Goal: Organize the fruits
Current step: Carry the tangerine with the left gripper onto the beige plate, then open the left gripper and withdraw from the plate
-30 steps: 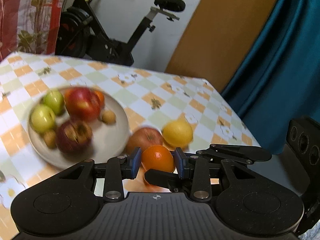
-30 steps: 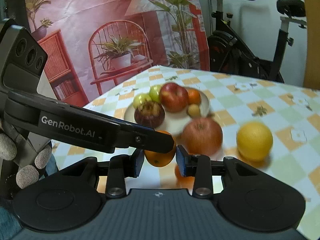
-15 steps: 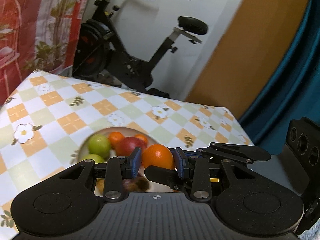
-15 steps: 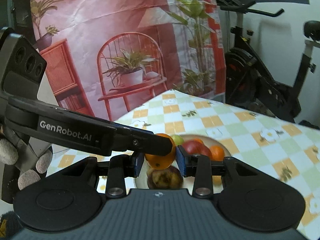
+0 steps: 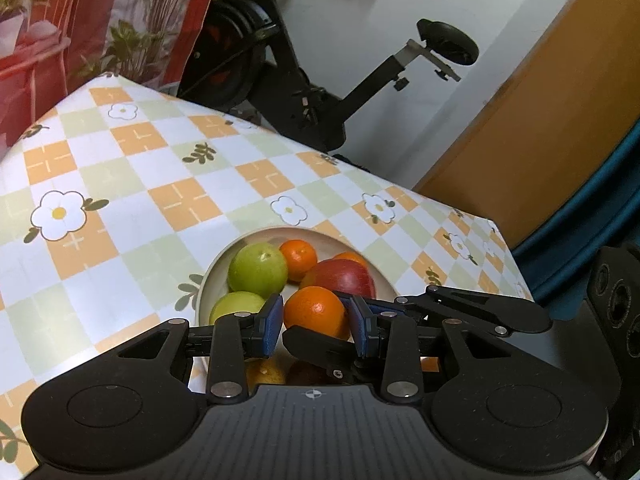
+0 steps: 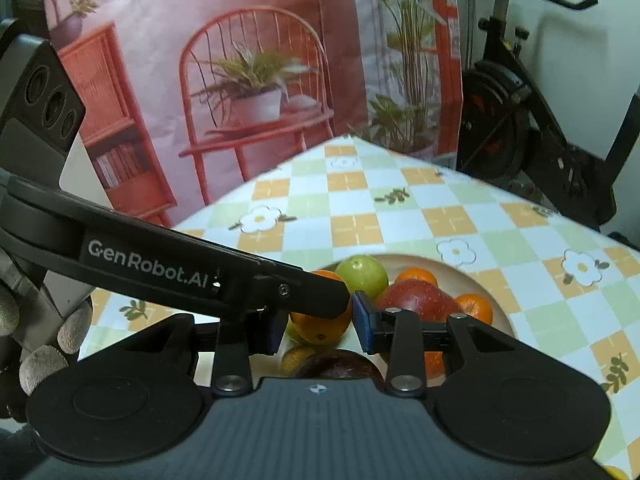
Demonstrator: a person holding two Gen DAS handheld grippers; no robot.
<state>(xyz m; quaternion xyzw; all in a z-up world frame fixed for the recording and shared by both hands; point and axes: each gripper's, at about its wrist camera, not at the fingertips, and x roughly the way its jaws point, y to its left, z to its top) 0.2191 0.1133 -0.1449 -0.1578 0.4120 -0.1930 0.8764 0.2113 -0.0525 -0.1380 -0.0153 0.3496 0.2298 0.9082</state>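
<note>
Both grippers close on one orange [image 5: 315,311] from crossing sides and hold it just above the white plate [image 5: 208,280]. My left gripper [image 5: 314,322] has its blue pads against the orange; the right gripper's fingers cross in front of it. In the right wrist view the same orange [image 6: 320,326] sits in my right gripper [image 6: 320,324], partly hidden by the left gripper's black finger [image 6: 280,290]. The plate holds two green apples [image 5: 258,270], a red apple [image 5: 342,276], small oranges [image 5: 298,254] and darker fruit under the grippers.
The table has a checked orange, green and white cloth [image 5: 180,200] with flowers. An exercise bike [image 5: 320,92] stands beyond its far edge. A red printed backdrop [image 6: 240,80] hangs on the left. An orange wall panel and a teal curtain [image 5: 592,208] are on the right.
Both grippers have carried the orange from the table in front of the plate to above the plate. The loose apple and lemon on the table have dropped out of view.
</note>
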